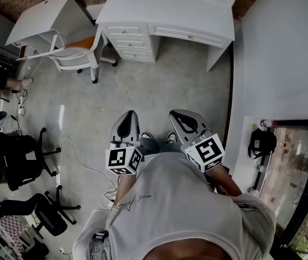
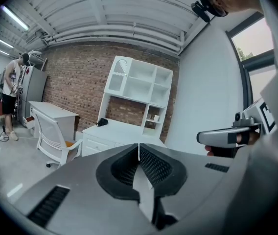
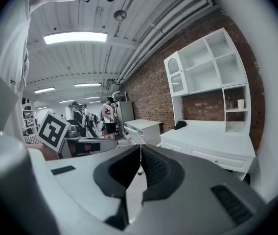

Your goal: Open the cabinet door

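Cabinet door point(image 2: 121, 77), arched, at the upper left of the hutch point(image 2: 146, 89), stands far ahead and higher than my left fingers point(image 2: 153, 165) and right fingers point(image 3: 153, 168), both pairs closed together empty, neither clearly nearer.

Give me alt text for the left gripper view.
The left gripper, jaws shut and empty, fills the foreground, facing a white desk with a shelf hutch against a brick wall across the room. The hutch's arched cabinet door, upper left, looks closed. A white chair stands left of the desk; the right gripper shows at right.
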`<state>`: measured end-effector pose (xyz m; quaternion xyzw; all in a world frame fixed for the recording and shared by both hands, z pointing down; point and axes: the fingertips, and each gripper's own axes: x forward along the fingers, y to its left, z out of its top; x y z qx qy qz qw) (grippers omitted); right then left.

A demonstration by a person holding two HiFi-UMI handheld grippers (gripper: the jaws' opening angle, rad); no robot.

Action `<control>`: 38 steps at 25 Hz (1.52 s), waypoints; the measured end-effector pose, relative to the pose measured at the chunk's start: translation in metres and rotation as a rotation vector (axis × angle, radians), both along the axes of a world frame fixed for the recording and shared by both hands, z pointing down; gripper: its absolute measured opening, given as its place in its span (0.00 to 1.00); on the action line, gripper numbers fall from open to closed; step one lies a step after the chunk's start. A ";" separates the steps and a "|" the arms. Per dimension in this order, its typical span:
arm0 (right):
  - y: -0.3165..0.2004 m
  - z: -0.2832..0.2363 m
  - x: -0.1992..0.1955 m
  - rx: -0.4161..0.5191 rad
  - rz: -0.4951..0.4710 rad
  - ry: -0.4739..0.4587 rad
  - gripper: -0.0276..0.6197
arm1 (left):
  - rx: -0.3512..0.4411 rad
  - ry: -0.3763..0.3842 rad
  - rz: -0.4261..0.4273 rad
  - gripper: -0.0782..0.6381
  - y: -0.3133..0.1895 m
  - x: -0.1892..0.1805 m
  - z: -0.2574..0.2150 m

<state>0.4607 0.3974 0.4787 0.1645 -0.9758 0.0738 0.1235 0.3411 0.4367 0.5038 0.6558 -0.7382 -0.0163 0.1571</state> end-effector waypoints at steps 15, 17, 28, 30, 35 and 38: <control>-0.069 -0.003 -0.099 -0.003 -0.041 0.041 0.08 | 0.024 -0.035 0.097 0.14 -0.092 -0.075 -0.008; -0.084 -0.007 -0.121 -0.056 -0.028 0.018 0.08 | 0.039 -0.077 0.119 0.14 -0.105 -0.094 -0.019; -0.124 -0.011 -0.224 -0.007 0.024 0.075 0.08 | 0.060 -0.099 0.103 0.14 -0.123 -0.214 -0.030; -0.126 -0.011 -0.238 0.007 0.027 0.086 0.08 | 0.066 -0.093 0.097 0.14 -0.123 -0.232 -0.030; -0.138 -0.007 -0.254 0.025 0.047 0.127 0.08 | 0.064 -0.087 0.108 0.14 -0.129 -0.260 -0.027; -0.150 -0.001 -0.258 0.014 0.060 0.150 0.08 | 0.053 -0.075 0.112 0.14 -0.136 -0.269 -0.021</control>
